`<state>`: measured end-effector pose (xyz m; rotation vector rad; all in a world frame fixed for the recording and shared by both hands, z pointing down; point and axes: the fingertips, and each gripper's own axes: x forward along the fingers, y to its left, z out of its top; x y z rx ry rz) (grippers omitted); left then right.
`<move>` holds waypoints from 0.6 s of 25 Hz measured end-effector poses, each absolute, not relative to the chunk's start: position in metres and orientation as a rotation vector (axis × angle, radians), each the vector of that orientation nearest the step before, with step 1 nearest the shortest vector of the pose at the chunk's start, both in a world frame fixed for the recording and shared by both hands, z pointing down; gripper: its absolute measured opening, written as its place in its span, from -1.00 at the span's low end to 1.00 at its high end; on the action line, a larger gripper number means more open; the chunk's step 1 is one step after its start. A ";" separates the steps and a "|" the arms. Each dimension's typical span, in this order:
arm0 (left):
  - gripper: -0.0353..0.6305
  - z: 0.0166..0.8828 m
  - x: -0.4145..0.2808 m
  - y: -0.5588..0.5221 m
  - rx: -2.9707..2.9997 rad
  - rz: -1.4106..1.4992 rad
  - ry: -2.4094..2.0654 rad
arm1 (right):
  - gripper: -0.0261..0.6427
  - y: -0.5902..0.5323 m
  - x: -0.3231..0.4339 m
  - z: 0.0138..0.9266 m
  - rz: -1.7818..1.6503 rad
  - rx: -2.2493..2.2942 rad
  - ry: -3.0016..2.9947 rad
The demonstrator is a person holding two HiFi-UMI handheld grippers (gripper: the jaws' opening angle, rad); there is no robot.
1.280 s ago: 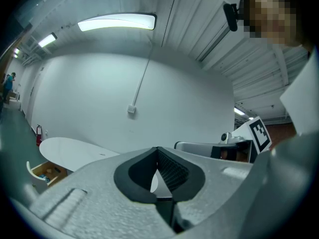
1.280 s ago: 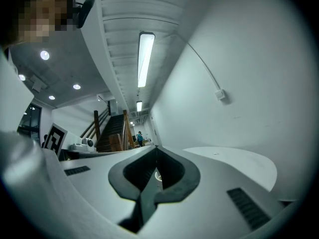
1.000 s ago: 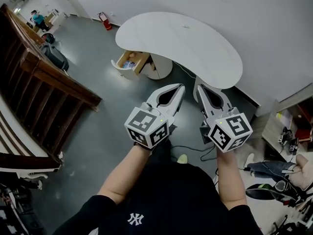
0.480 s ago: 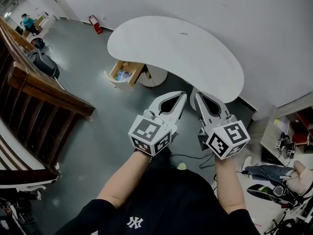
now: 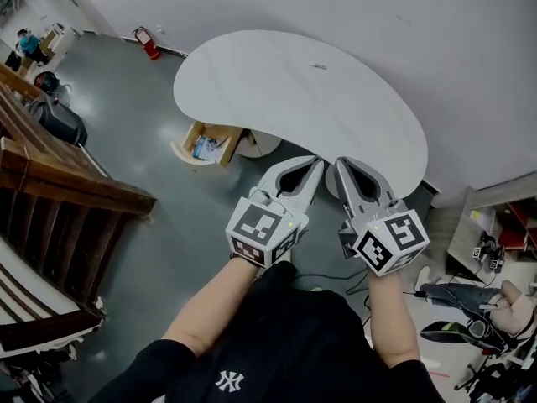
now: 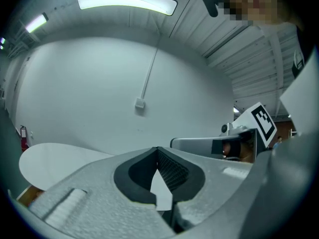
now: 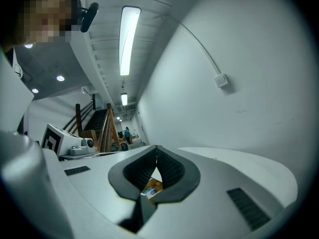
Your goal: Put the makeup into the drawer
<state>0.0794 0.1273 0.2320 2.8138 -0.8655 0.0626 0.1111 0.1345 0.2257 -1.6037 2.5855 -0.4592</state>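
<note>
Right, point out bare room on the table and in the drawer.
The white table is bare almost everywhere, from its wall side to the edge near the left gripper and right gripper; only a small dark mark sits far back. The open drawer is more crowded: a colourful item takes part of its floor.

left gripper (image 5: 315, 164) — fingers (image 6: 89, 203) pressed together | right gripper (image 5: 340, 164) alongside — fingers (image 7: 239, 183) pressed together

The table (image 5: 336, 82) top is smooth, matt white. The drawer (image 5: 225, 133) is pale wood. The floor (image 5: 143, 166) is grey with a dull sheen. The stair rail (image 5: 75, 187) is dark varnished wood. The left gripper (image 6: 157, 149) and right gripper (image 7: 156, 147) are grainy grey plastic with black ribbed pads (image 6: 172, 171). The shirt (image 5: 285, 342) is black cloth.
</note>
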 end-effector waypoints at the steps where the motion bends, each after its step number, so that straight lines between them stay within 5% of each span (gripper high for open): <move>1: -0.87 0.233 0.077 0.119 2.814 0.063 -0.858 | -0.88 0.127 0.109 0.227 -0.461 -1.618 2.581; 15: -0.87 0.239 0.067 0.042 2.802 0.054 -0.807 | -0.87 0.051 0.093 0.230 -0.426 -1.667 2.595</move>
